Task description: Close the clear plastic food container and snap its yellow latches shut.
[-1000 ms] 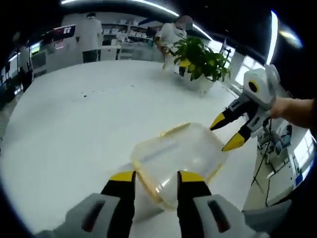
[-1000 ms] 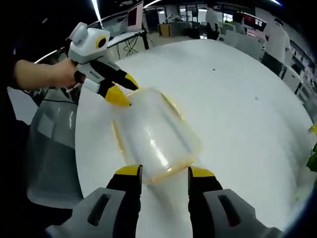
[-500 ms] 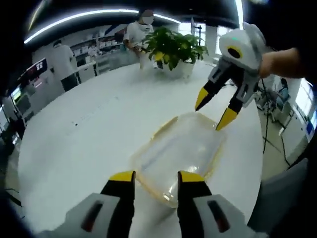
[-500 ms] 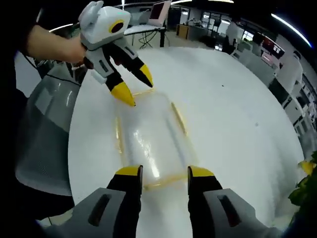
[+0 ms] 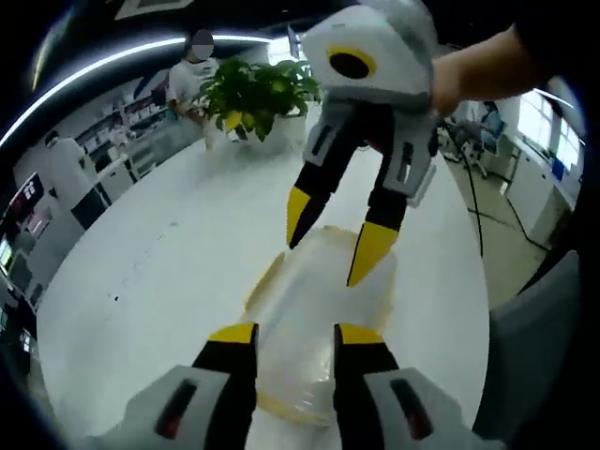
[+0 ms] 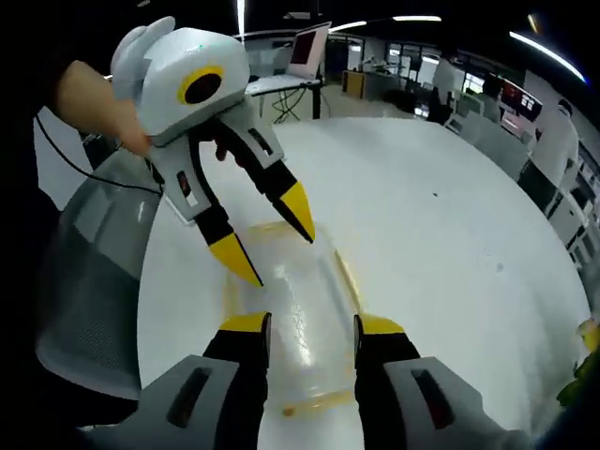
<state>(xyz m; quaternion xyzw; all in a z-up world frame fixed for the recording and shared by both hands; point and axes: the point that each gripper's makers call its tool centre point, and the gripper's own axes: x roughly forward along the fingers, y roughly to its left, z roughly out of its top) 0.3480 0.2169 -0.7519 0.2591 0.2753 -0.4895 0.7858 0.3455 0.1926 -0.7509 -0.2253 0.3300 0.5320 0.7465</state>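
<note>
The lid looks seated on the container (image 5: pixel 314 309) on the white table (image 5: pixel 169 281), latches seemingly unsnapped, left gripper (image 5: pixel 292 336) and right gripper (image 6: pixel 309 323) both spread, gripping nothing

This is an open-plan lab or office: a big white table (image 5: pixel 141 281) with a potted plant (image 5: pixel 251 89) near its far edge, people in white coats (image 5: pixel 66 173) by shelves, monitors (image 6: pixel 307 44), desks and ceiling strip lights (image 5: pixel 103 66).
</note>
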